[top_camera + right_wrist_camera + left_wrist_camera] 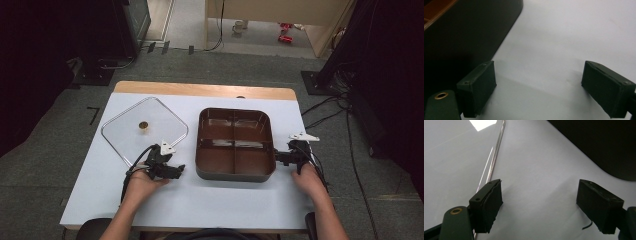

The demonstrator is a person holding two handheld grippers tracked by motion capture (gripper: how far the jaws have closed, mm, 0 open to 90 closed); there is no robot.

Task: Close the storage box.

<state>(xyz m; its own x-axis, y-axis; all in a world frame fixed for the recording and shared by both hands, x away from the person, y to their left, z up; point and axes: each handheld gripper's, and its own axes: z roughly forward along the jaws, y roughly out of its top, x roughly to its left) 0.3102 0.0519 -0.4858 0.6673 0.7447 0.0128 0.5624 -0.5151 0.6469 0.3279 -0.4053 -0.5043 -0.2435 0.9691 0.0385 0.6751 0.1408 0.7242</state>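
The high view is looking forward and down from above the person's side, taking in the whole counter (240, 200). The left gripper view is skimming close over the counter between the lid (451, 157) and the tray (604, 142); the right gripper view is sitting low beside the tray's other side. All three are sharing the tray.

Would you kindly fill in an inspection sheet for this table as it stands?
Surface: white table, wooden strip at the far edge.
Job's things: brown four-compartment tray, compartments bare; clear lid with a gold knob lies flat to its left, apart from it.
Clutter: nothing seen.
Grippers: left gripper open between lid and tray, nothing between its jaws; right gripper open beside the tray's right wall, holding nothing.
Cables: one trails from each gripper; more on the floor at right.
Surroundings: grey carpet, dark stands, a mug beyond.
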